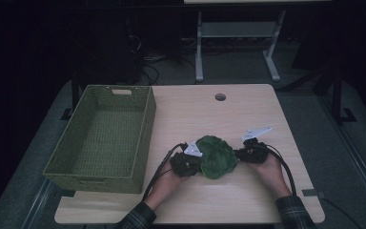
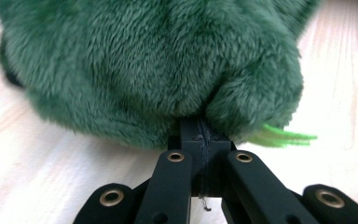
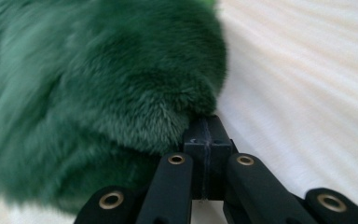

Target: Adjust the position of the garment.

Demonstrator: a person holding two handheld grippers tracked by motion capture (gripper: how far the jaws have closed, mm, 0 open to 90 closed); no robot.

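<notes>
A dark green plush toy (image 1: pixel 217 157) lies on the near middle of the wooden table (image 1: pixel 195 112), held between both grippers. My left gripper (image 1: pixel 196 161) comes at it from the left. In the left gripper view the toy (image 2: pixel 158 60) creases around the shut jaw tips (image 2: pixel 198 127), which pinch its fur; a few bright green strands (image 2: pixel 284 136) stick out at the right. My right gripper (image 1: pixel 239 154) meets the toy from the right. In the right gripper view its shut tips (image 3: pixel 206 123) nip the plush (image 3: pixel 98 93) at its edge. Fur hides both pairs of pads.
A green woven basket (image 1: pixel 145 129), with nothing in it, stands on the left side of the table. A round cable hole (image 1: pixel 220 97) sits near the far edge. Cables trail from both grippers toward the person's sleeves at the front edge.
</notes>
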